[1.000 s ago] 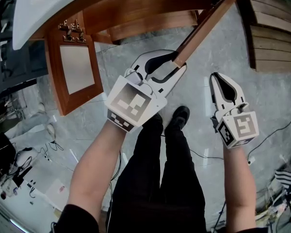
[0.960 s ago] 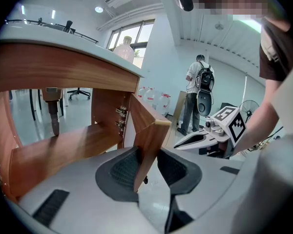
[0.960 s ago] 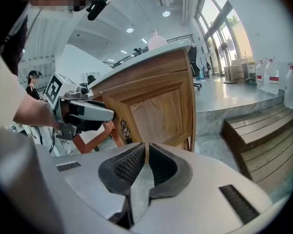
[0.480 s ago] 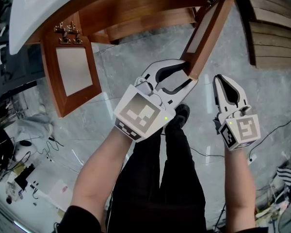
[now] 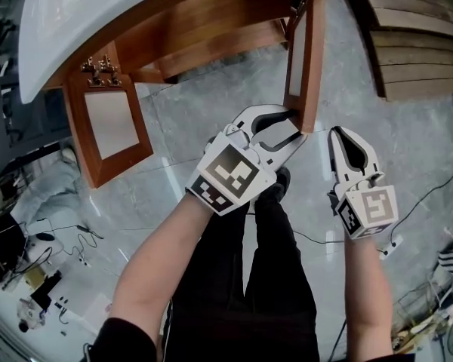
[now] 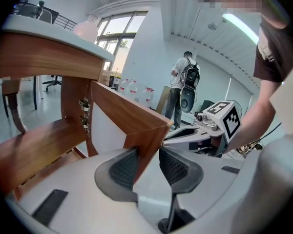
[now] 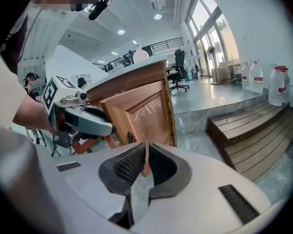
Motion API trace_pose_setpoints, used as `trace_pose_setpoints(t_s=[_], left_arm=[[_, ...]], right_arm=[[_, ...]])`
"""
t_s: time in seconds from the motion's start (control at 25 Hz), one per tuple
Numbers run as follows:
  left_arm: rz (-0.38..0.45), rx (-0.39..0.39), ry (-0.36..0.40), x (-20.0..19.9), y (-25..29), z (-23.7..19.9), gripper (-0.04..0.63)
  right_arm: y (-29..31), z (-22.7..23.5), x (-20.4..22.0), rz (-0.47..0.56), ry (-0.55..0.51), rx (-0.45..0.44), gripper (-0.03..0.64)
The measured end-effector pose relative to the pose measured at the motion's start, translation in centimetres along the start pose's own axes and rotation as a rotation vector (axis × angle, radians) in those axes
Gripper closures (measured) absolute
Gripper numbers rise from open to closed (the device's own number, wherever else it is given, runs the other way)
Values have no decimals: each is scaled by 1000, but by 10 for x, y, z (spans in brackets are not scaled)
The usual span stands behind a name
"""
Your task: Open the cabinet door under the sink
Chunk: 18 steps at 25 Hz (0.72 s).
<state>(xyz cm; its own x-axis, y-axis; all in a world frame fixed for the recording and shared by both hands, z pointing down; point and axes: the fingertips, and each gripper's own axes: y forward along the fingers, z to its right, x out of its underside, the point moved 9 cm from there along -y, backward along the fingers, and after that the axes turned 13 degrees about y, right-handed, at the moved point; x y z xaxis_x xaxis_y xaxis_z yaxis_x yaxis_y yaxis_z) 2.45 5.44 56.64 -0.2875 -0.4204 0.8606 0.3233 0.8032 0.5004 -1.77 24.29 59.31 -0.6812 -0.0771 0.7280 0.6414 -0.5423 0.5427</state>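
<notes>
Under the white sink (image 5: 68, 13) the wooden cabinet has both doors swung out. The right door (image 5: 311, 44) stands edge-on toward me. My left gripper (image 5: 294, 124) straddles that door's lower free corner (image 6: 146, 130). Its jaws have just been opening: the left pad (image 6: 123, 168) lies by the door face, while the right pad (image 6: 177, 167) stands off it with a gap. My right gripper (image 5: 340, 136) hovers over the floor to the right of the door with its fingers together and nothing between them (image 7: 145, 160). It sees the door's panelled face (image 7: 149, 113).
The left door (image 5: 109, 123) hangs open at the left, and the cabinet shelf (image 5: 219, 40) shows inside. Wooden steps (image 5: 415, 44) rise at the right. Cables and clutter (image 5: 53, 247) litter the floor at lower left. My legs and a shoe (image 5: 279, 179) are below the grippers.
The right door has swung further out, from slanting to edge-on toward me. My left gripper came right and nearer with it and its jaws widened. The right gripper shifted slightly.
</notes>
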Motion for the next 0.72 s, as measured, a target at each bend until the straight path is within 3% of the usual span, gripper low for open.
trace_pose_setpoints(t_s=[0.08, 0.2, 0.28, 0.44, 0.72], left_arm=[[-10, 18, 8, -6, 10, 6, 455], [-30, 37, 18, -16, 21, 18, 531], [-45, 25, 6, -27, 20, 25, 532], [-50, -26, -55, -64, -10, 42, 532], [-44, -111, -77, -134, -82, 66, 537]], right_arm=[[-10, 3, -3, 10, -4, 19, 581], [-31, 8, -6, 21, 10, 46, 583], [-49, 6, -10, 23, 17, 52, 584], [-97, -19, -34, 24, 38, 71, 589], [-160, -60, -92, 43, 14, 63, 598]])
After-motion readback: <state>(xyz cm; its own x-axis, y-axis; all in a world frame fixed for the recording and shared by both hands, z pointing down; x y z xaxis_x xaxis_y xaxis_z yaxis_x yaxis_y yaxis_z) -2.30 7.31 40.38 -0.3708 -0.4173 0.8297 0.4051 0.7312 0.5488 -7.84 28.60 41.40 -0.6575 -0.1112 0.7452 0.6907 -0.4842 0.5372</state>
